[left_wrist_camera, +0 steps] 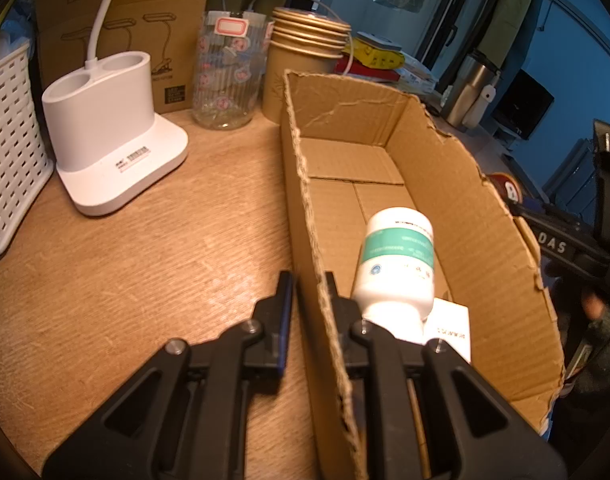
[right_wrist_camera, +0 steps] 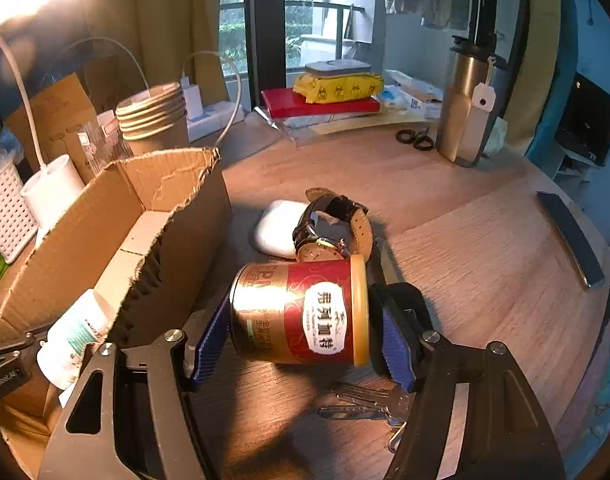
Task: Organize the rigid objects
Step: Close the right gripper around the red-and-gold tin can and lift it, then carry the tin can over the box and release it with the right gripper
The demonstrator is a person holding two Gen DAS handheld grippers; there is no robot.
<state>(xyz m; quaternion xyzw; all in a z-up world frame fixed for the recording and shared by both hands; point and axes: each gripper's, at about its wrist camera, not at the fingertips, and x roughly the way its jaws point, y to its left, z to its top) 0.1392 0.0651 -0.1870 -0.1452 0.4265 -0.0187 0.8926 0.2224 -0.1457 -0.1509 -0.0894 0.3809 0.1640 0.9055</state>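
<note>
An open cardboard box [left_wrist_camera: 485, 216] stands on the wooden desk; it also shows in the right wrist view [right_wrist_camera: 173, 216]. A white bottle with a green label [left_wrist_camera: 397, 268] lies inside it on a white card [left_wrist_camera: 449, 328]; the bottle also shows in the right wrist view [right_wrist_camera: 75, 336]. My left gripper [left_wrist_camera: 309, 300] is shut on the box's left wall. My right gripper [right_wrist_camera: 301, 336] is shut on a red and gold tin [right_wrist_camera: 301, 312], held on its side just above the desk, right of the box. A wristwatch [right_wrist_camera: 333, 228], a white case [right_wrist_camera: 277, 224] and keys [right_wrist_camera: 369, 404] lie near it.
A white lamp base [left_wrist_camera: 113, 136], a white basket [left_wrist_camera: 9, 148], a clear jar [left_wrist_camera: 225, 72] and stacked paper cups [left_wrist_camera: 305, 60] stand behind and left of the box. In the right wrist view a steel flask [right_wrist_camera: 469, 108], scissors [right_wrist_camera: 415, 138], books [right_wrist_camera: 325, 100] and a dark phone [right_wrist_camera: 571, 236] lie on the desk.
</note>
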